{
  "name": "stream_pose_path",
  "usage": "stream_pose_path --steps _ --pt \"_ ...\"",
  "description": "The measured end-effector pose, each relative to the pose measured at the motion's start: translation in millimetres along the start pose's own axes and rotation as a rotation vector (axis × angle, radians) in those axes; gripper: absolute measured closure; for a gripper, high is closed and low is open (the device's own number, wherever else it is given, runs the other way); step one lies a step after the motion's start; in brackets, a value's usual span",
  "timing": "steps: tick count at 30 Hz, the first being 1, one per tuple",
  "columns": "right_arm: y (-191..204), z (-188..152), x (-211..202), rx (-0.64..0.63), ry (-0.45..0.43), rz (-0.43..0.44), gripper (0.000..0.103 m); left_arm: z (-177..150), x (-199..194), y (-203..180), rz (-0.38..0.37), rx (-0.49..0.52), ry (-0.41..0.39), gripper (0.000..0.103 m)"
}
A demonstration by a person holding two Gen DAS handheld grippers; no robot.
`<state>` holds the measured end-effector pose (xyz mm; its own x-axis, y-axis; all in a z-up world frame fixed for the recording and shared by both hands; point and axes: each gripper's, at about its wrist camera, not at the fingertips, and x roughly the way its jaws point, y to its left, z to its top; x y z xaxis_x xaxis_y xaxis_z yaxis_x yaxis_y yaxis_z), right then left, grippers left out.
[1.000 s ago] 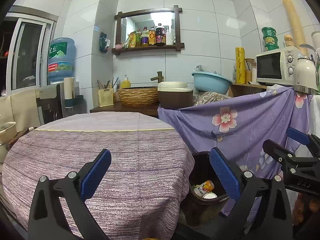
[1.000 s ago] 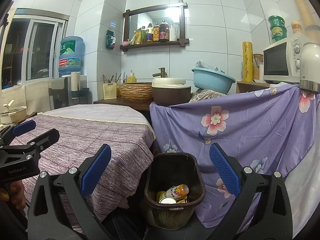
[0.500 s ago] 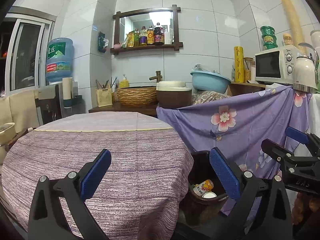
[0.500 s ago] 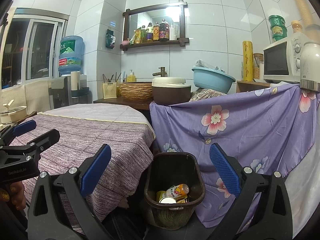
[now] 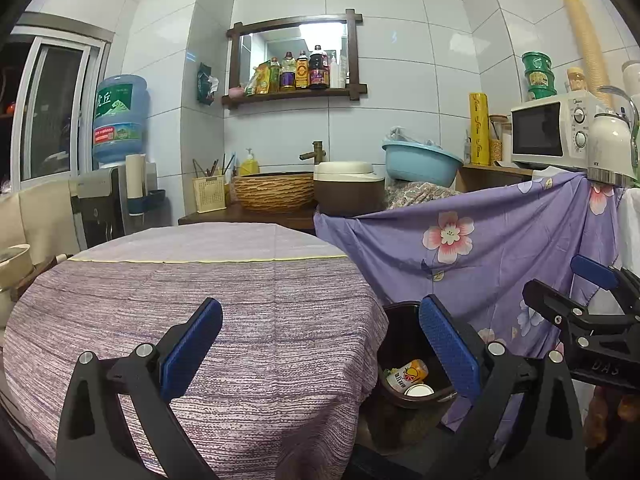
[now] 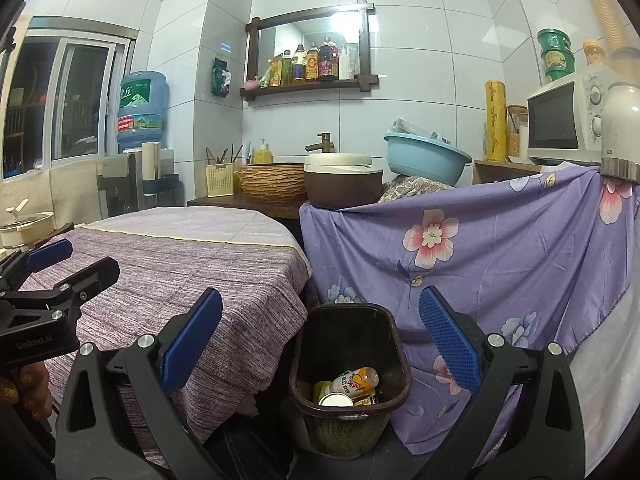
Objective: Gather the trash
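Bright ceiling light glares in the mirror (image 5: 294, 56); white tiles (image 6: 420, 80) gleam, edges bend and darken, everything sharp.

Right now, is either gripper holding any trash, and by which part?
Nothing is held. Left gripper and right gripper are open and empty; trash lies in the bin.

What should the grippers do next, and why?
Probably just draw back and stop. Both the left gripper and right gripper are open and hold nothing, the purple tablecloth shows no litter, and the bottle already lies in the brown bin.
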<state>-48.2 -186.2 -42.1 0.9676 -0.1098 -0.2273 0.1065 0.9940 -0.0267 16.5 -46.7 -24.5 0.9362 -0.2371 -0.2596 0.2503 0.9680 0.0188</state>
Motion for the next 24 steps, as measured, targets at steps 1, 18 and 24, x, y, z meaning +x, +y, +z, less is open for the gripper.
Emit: stream_pose_path --steps 1,18,24 --pt "1.0 -0.8 -0.6 0.001 0.001 0.0 0.006 0.0 -0.2 0.1 -0.001 0.001 -0.001 0.005" --pt "0.7 -2.4 1.7 0.003 0.007 0.0 0.006 -2.1 1.5 0.6 0.001 0.002 0.001 0.005" --pt "0.9 -2.4 2.1 0.004 0.007 0.0 0.006 -2.5 1.5 1.5 -0.001 0.001 0.002 0.005"
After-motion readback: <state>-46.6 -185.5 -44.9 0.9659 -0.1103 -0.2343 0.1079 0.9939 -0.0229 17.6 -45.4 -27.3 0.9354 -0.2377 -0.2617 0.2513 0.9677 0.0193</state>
